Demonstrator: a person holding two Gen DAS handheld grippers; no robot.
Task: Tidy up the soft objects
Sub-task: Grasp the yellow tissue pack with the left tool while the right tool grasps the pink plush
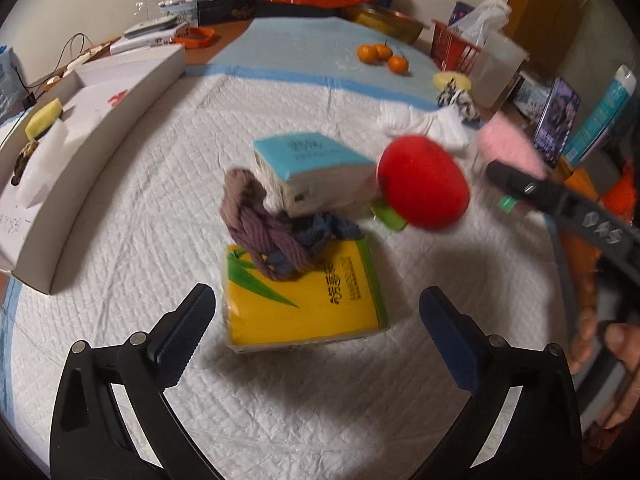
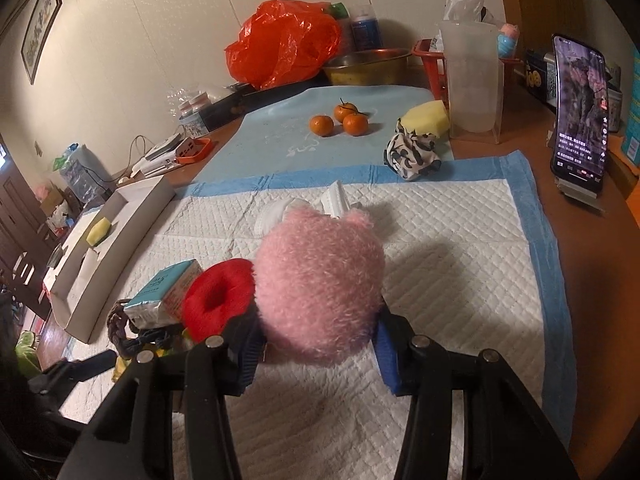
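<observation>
A white quilted pad [image 1: 120, 240] covered the table. Through my left camera, my left tongs [image 1: 312, 332] gaped empty above a yellow tissue pack [image 1: 304, 300], a red plush [image 1: 424, 184] lying beyond. Through my right, my right tongs [image 2: 316, 344] clamped a pink plush [image 2: 320, 284] above the pad.

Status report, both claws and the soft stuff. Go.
Left claw open, empty, over the yellow tissue pack. Right claw shut on the pink plush. Red plush and blue tissue pack piled close left.
</observation>
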